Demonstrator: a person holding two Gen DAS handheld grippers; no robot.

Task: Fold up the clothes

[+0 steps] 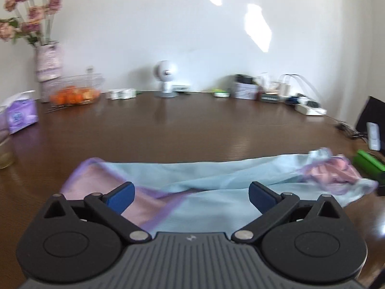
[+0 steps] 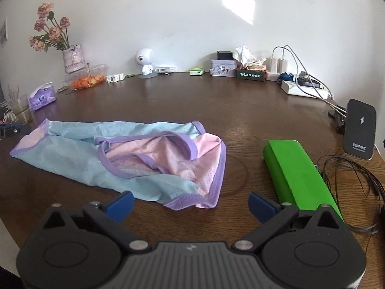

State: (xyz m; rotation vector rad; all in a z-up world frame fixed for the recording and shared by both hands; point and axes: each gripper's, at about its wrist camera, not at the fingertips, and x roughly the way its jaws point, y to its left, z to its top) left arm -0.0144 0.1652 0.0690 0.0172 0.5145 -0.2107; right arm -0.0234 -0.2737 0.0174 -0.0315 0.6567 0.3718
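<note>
A light blue and pink mesh garment with purple trim lies crumpled and stretched out on the brown table. In the left wrist view the garment lies just ahead of and under my left gripper, which is open and empty above its left part. My right gripper is open and empty, just in front of the garment's right, pink end. The left gripper's blue tip shows at the far left of the right wrist view, beside the garment's left end.
A green box lies right of the garment, with thin black cables and a black wireless charger beyond. Along the back wall stand a flower vase, fruit container, white robot figure, tins, power strip. Tissue pack and glass at left.
</note>
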